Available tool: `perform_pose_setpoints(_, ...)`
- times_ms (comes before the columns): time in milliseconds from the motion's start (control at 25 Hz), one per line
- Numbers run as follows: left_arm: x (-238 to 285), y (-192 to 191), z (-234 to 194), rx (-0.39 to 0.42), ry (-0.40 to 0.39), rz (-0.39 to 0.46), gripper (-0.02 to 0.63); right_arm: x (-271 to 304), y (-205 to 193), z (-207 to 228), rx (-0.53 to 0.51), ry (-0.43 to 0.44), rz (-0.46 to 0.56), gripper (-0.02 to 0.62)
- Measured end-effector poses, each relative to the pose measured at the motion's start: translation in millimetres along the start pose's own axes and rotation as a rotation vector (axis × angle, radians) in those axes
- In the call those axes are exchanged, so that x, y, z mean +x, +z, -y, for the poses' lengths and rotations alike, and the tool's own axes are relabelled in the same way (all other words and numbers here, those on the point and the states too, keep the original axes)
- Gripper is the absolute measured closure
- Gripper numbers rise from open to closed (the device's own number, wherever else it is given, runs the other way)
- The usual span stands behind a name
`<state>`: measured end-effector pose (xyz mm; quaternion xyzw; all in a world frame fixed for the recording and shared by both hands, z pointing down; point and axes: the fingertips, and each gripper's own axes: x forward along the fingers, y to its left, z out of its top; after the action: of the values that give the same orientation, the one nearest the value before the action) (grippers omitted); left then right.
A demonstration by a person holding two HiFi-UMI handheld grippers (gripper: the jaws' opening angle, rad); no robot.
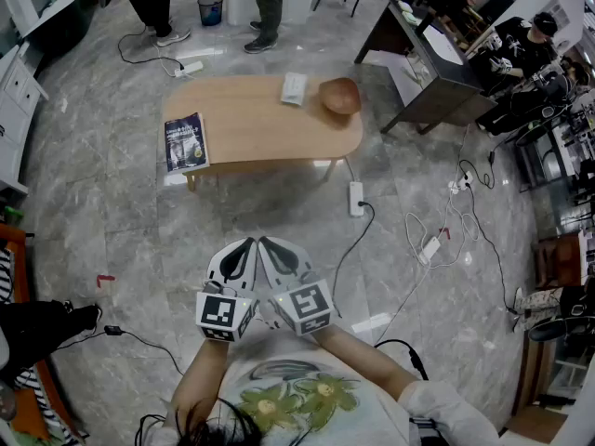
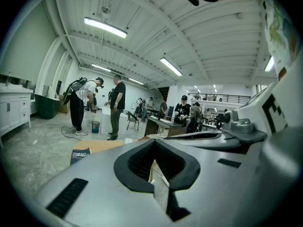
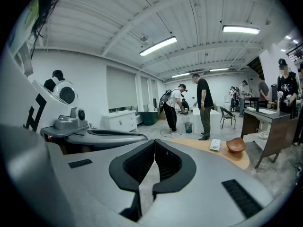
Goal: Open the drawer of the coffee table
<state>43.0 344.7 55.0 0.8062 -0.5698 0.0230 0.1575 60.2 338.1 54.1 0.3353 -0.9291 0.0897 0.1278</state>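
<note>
Both tools are held close together in front of the person's chest. The left tool (image 1: 244, 247) is closed with nothing between its jaws, and the right tool (image 1: 271, 247) is also closed and empty, the dark pads meeting at the tips in each tool's own view. The coffee table's wooden surface (image 1: 251, 124) lies straight ahead of them, well apart, with a stretch of bare marble floor in between. Its long axis runs left to right across the head view, so one long edge faces the person. On it a book (image 1: 186, 142) lies at the left end, and a wooden bowl (image 1: 340, 95) and a small white packet (image 1: 294, 87) sit toward the right end. The drawer itself shows in no view. Only the top and the legs can be seen from above, so it probably sits under the top, though which side it opens from cannot be told. Neither tool is clearly nearer, as the pair points at about the middle of the near edge. The next move looks like a walk forward and a drop low enough to find the drawer front, and a tool would have to open first. A white power strip (image 1: 356, 198) and its cable lie on the floor just off the near right leg, something to step clear of.
</note>
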Motion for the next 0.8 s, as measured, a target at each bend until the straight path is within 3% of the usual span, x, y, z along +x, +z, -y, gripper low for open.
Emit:
perform_pose_setpoints(400, -14.1, -1.4, -15.8, 0.021, -0.048, -0.019, 0.597, 12.2, 0.9, -18.4, 0.018, -0.005, 0.009, 0.574)
perform_pose_setpoints(800, 23.4, -6.6, -29.9, 0.007, -0.11, -0.064, 0.597, 40.3, -1.3, 11.1, 0.039, 0.028, -0.024, 0.572)
